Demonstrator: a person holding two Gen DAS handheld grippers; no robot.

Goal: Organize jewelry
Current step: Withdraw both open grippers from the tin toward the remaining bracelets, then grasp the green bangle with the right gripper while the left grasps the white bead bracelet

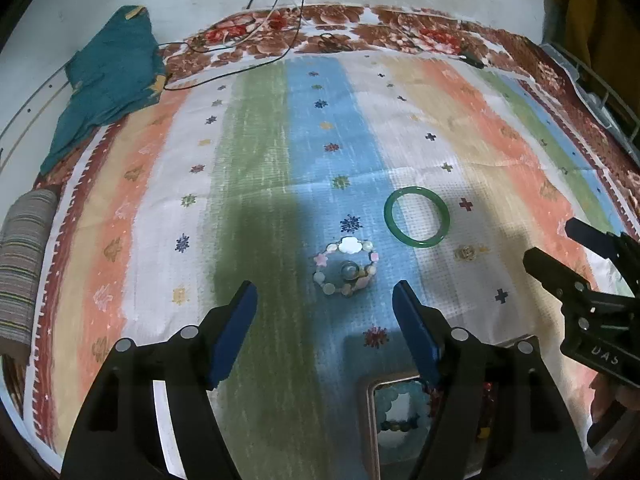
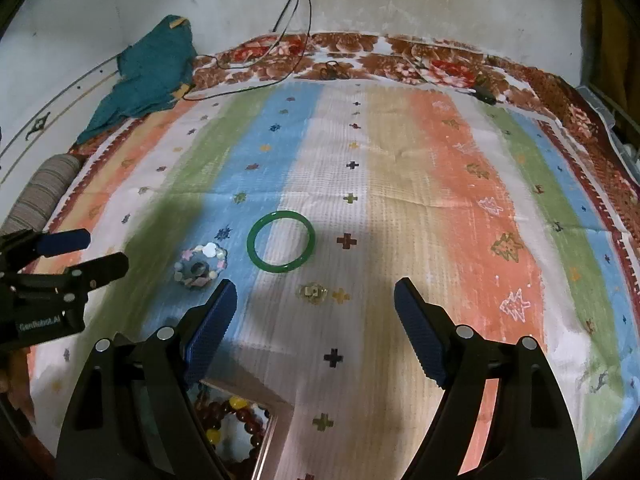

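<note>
A green bangle (image 1: 417,217) lies flat on the striped cloth; it also shows in the right wrist view (image 2: 281,245). A pastel bead bracelet (image 1: 346,267) lies just ahead of my open, empty left gripper (image 1: 325,296), and shows in the right wrist view (image 2: 201,261). A small gold ring piece (image 2: 311,293) lies ahead of my open, empty right gripper (image 2: 315,296); it also shows in the left wrist view (image 1: 466,253). A jewelry box (image 1: 372,408) with several bead bracelets sits under the grippers, seen in the right wrist view too (image 2: 272,432).
A teal cloth (image 1: 110,80) lies at the far left corner. A striped roll (image 1: 24,264) lies at the left edge. Thin cables (image 1: 280,12) run over the far edge by the wall. A wire rack (image 1: 608,92) stands at far right.
</note>
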